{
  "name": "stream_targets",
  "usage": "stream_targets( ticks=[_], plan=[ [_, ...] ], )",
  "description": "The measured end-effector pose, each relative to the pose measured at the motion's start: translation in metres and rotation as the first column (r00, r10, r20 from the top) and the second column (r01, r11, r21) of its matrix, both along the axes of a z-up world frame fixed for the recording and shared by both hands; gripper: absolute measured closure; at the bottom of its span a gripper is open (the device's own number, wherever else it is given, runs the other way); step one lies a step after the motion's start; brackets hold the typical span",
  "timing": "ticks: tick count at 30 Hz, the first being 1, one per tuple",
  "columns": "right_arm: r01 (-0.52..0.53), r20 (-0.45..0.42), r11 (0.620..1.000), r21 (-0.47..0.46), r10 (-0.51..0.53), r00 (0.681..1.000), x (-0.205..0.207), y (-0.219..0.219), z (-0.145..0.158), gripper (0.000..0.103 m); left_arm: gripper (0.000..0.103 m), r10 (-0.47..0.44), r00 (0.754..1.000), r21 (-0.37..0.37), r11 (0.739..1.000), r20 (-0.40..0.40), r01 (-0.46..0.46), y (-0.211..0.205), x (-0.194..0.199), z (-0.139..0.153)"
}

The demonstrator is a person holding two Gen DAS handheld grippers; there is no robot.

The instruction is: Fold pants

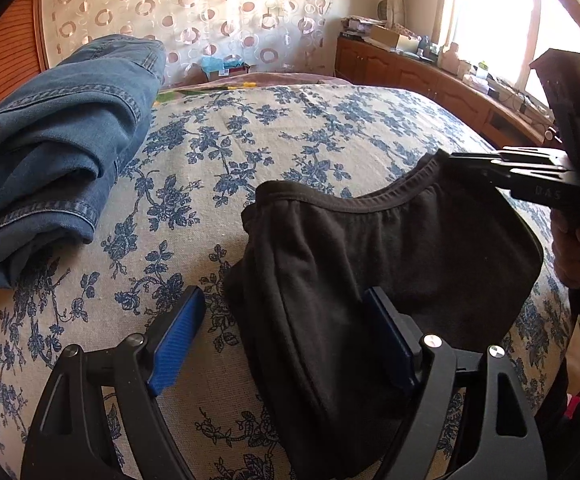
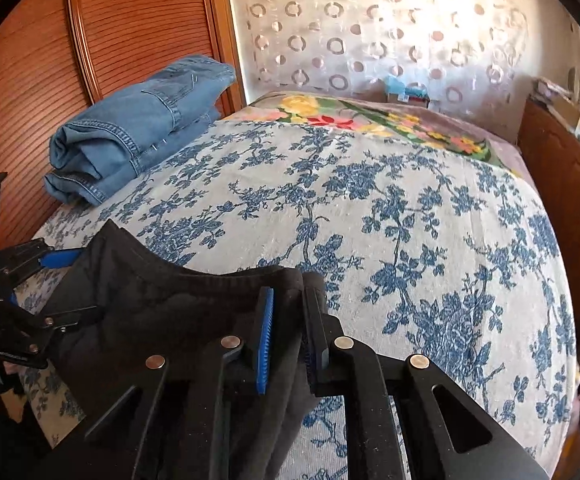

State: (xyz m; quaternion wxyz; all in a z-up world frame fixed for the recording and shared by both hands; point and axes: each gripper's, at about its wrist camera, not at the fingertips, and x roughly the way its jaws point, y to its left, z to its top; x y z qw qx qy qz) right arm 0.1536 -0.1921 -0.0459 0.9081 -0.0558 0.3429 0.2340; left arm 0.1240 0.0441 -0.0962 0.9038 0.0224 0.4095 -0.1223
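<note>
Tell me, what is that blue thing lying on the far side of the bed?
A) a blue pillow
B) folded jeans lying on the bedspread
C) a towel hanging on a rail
B: the folded jeans, seams and stitching visible, rest on the flowered bedspread.

A home bedroom. A bed under a blue-flowered cover, a wooden wardrobe beside it. A cluttered cabinet stands below the window.
</note>
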Motion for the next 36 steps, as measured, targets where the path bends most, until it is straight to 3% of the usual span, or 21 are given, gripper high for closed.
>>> stream_targets(
  ticks=[4, 7, 17, 24, 32, 34, 36],
  plan=[
    [0.014, -0.002, 1.000, 0.002, -0.014, 1.000, -0.008, -0.007, 0.003, 0.071, 0.020, 0.000, 1.000, 0.001, 1.000, -0.001, 0.000, 0.000, 0.001, 0.000],
    [0.003, -0.015, 1.000, 0.031, -0.003, 1.000, -0.018, -0.014, 0.004, 0.054, 0.020, 0.002, 1.000, 0.001, 1.000, -0.001, -0.002, -0.001, 0.001, 0.000],
    [0.026, -0.063, 1.000, -0.014, -0.027, 0.998, -0.006, -0.015, -0.011, 0.034, 0.020, -0.013, 1.000, -0.001, 1.000, -0.019, 0.013, 0.000, 0.002, 0.001],
    [0.011, -0.039, 0.999, -0.049, -0.013, 0.999, -0.003, -0.004, -0.013, 0.032, 0.020, 0.030, 0.999, -0.019, 0.999, -0.029, -0.031, 0.018, 0.010, 0.009],
    [-0.004, -0.031, 0.997, -0.072, 0.002, 1.000, -0.003, 0.002, -0.018, 0.032, 0.043, 0.018, 0.999, -0.058, 0.998, -0.034, -0.020, 0.026, 0.020, 0.010],
    [-0.005, -0.031, 0.997, -0.074, 0.003, 1.000, -0.002, 0.002, -0.018, 0.032, 0.058, -0.007, 0.999, -0.082, 0.997, -0.046, 0.003, 0.023, 0.022, 0.009],
    [-0.009, -0.029, 0.997, -0.077, 0.007, 1.000, -0.002, 0.002, -0.018, 0.034, 0.060, -0.006, 0.999, -0.107, 0.994, -0.046, 0.001, 0.023, 0.024, 0.010]
  ],
)
